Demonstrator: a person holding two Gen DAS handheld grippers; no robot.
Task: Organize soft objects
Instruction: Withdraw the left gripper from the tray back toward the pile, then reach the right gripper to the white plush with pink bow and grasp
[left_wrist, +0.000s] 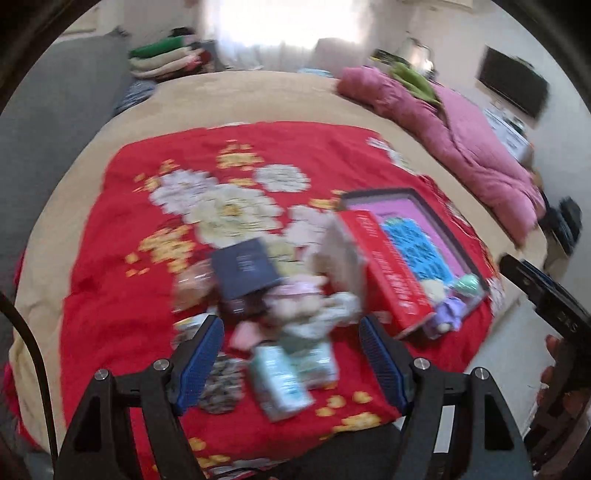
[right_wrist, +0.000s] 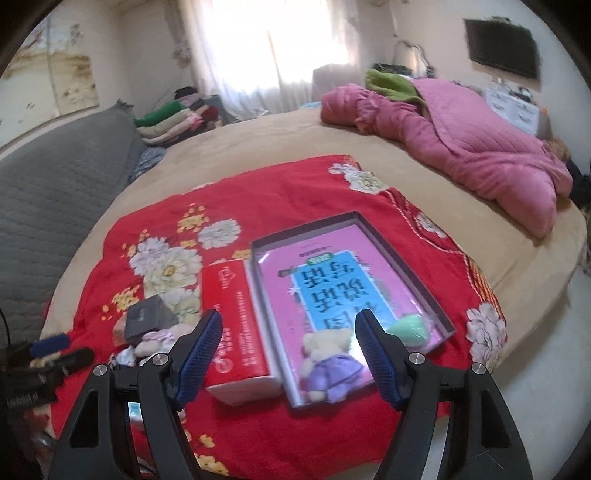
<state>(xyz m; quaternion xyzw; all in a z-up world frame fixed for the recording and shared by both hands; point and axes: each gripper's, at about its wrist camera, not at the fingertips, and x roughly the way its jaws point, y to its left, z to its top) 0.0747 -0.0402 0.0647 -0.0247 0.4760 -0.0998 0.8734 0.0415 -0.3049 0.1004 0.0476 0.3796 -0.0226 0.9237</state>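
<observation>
A shallow dark-rimmed tray (right_wrist: 306, 221) with a pink and blue card in it lies on the red flowered blanket (right_wrist: 295, 184). In its near end sit a plush bear in a purple dress (right_wrist: 328, 365) and a green soft toy (right_wrist: 410, 328). My right gripper (right_wrist: 288, 325) hovers open over the bear, holding nothing. A red box (right_wrist: 236, 325) lies left of the tray. In the blurred left wrist view my left gripper (left_wrist: 291, 328) is open and empty above a pile: pale pink plush (left_wrist: 295, 295), a dark box (left_wrist: 247, 269) and a teal pack (left_wrist: 277, 380).
The blanket covers a beige bed. A pink quilt (right_wrist: 461, 147) lies along the far right side, with a green cloth (right_wrist: 391, 85) on it. A grey padded surface (right_wrist: 55, 177) is at the left, folded clothes (right_wrist: 170, 118) behind it. A dark screen (right_wrist: 502, 48) hangs on the wall.
</observation>
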